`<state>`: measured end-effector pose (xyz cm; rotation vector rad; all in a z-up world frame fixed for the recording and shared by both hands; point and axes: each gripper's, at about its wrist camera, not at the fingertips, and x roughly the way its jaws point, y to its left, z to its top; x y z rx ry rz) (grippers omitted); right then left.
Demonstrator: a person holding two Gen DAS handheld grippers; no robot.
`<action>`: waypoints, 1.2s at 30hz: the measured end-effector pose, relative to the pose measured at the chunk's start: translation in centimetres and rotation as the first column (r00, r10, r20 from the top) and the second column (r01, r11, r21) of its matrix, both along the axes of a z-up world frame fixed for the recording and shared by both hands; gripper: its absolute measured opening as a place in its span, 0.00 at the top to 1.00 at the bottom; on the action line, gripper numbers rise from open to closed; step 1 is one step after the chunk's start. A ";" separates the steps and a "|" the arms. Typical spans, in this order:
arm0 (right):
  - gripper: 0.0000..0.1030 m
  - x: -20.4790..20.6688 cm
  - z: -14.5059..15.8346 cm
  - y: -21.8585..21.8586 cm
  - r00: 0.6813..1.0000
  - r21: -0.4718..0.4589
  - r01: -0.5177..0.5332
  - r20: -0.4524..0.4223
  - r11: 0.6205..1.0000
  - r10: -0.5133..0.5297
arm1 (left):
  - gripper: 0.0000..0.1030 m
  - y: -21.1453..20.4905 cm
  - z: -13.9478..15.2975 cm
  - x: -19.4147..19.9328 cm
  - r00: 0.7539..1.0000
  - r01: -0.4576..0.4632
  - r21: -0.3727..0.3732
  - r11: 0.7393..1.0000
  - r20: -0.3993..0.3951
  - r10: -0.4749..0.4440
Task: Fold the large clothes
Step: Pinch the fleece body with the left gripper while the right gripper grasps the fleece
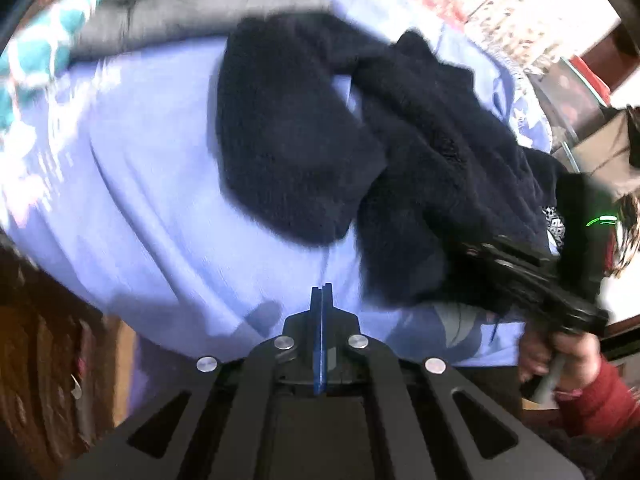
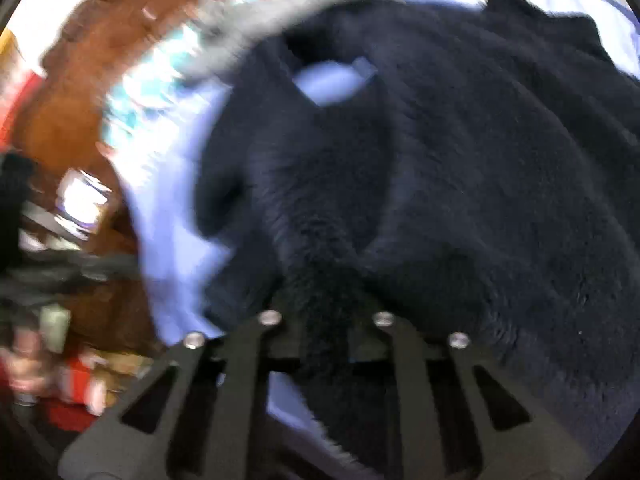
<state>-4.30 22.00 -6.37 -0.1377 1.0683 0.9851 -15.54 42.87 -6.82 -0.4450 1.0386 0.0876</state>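
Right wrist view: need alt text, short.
A dark navy fleece garment fills most of the blurred frame, a bunched fold of it running down between the fingers of the right hand-held gripper, which is closed on it. It lies on a pale lavender sheet, with brown wood furniture at the left.

The dark navy fleece garment is the main obstacle: it lies heaped across the middle and right of the lavender sheet, with a strip of it bunched up into the right claw, whose jaws are closed on it. Left of the fleece garment the sheet is bare. The left claw is pressed together just below the fleece garment. The right claw's black body and the hand gripping it crowd the fleece garment's lower right edge.
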 end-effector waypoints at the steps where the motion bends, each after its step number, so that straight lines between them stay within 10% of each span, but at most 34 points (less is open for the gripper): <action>1: 0.92 -1.5 1.8 0.9 0.997 0.041 -0.075 0.033 0.996 0.074 | 0.79 0.1 0.7 0.0 1.000 -0.010 0.030 1.000 0.029 0.009; 4: 0.92 -6.5 3.0 4.4 0.955 -0.019 -0.270 0.121 0.963 0.270 | 0.78 1.5 2.8 -0.4 0.991 -0.071 0.085 0.994 0.123 0.060; 10: 0.73 -5.2 -3.8 4.8 0.964 0.073 -0.184 -0.180 0.980 0.194 | 0.77 2.1 4.0 0.9 0.977 -0.145 0.070 0.987 0.168 0.132; 12: 0.32 -4.6 -1.9 2.7 0.977 0.156 -0.127 -0.153 0.980 0.151 | 0.77 0.9 3.8 2.0 0.987 -0.089 0.098 0.991 0.143 0.074; 18: 0.24 -3.1 3.9 -7.4 0.998 0.190 0.008 0.065 0.982 -0.021 | 0.76 -2.8 2.8 3.9 0.993 0.081 0.137 0.987 0.072 -0.091; 26: 0.15 -0.9 2.2 -26.9 0.816 -0.027 0.524 0.303 0.851 -0.492 | 0.76 -6.6 -1.7 6.7 0.975 0.213 0.158 0.964 -0.094 -0.200; 28: 0.20 0.5 -1.0 -29.4 0.801 -0.078 0.587 0.195 0.806 -0.565 | 0.76 -7.1 -2.3 7.4 0.974 0.217 0.185 0.959 -0.111 -0.199; 30: 0.87 1.7 -3.5 -29.6 0.821 -0.048 0.566 -0.050 0.823 -0.568 | 0.76 -7.0 -2.4 8.0 0.975 0.208 0.177 0.962 -0.119 -0.188; 33: 0.90 -0.1 -0.3 -31.2 0.792 0.164 0.607 -0.205 0.777 -0.575 | 0.76 -6.6 -1.8 8.2 0.978 0.190 0.145 0.971 -0.120 -0.173; 36: 0.93 -4.0 6.3 -33.1 0.811 0.317 0.581 -0.145 0.750 -0.567 | 0.76 -6.0 -0.2 7.6 0.982 0.177 0.145 0.973 -0.090 -0.165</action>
